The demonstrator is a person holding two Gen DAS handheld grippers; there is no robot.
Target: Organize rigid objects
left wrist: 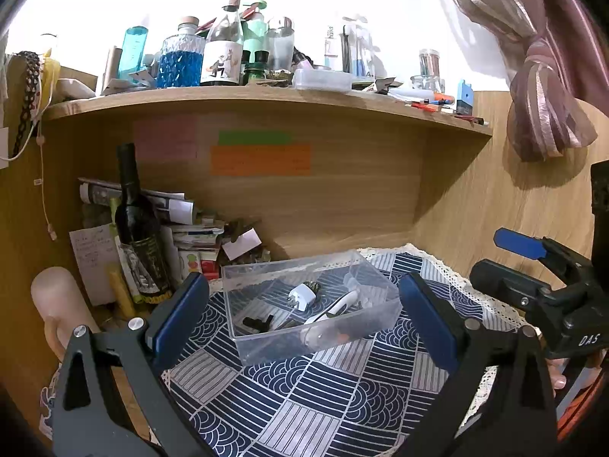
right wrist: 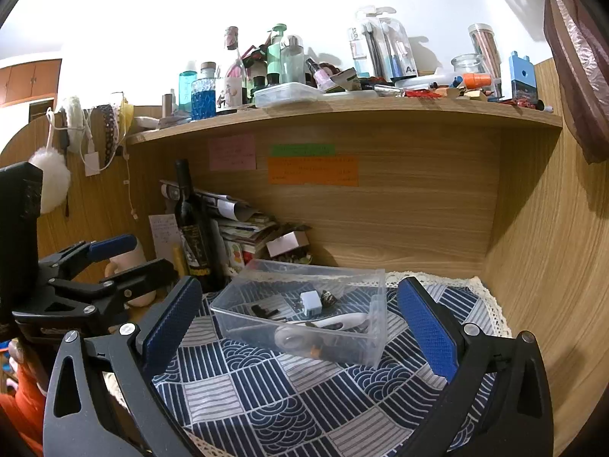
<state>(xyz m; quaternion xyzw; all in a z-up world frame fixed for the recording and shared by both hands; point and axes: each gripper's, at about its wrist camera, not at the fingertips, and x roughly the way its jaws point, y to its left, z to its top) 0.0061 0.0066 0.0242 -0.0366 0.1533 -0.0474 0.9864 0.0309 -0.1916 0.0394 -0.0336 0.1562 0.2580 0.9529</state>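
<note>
A clear plastic box (left wrist: 243,346) stands on the blue patterned cloth (left wrist: 304,400); it also shows in the right wrist view (right wrist: 375,342). Inside lie a white plug adapter (left wrist: 302,297) (right wrist: 310,302), a white-handled tool (left wrist: 335,306) (right wrist: 342,320), a small black part (left wrist: 257,323) (right wrist: 262,310) and a few other small items. My left gripper (left wrist: 304,316) is open and empty, held in front of the box. My right gripper (right wrist: 300,321) is open and empty, also in front of the box. Each gripper shows at the edge of the other's view, the right one (left wrist: 506,262) and the left one (right wrist: 141,257).
A dark wine bottle (left wrist: 139,228) and a stack of papers (left wrist: 190,224) stand at the back left. A wooden shelf (left wrist: 266,97) above holds several bottles and jars. Wooden walls (right wrist: 533,228) close the back and right. A curtain (left wrist: 540,76) hangs at the right.
</note>
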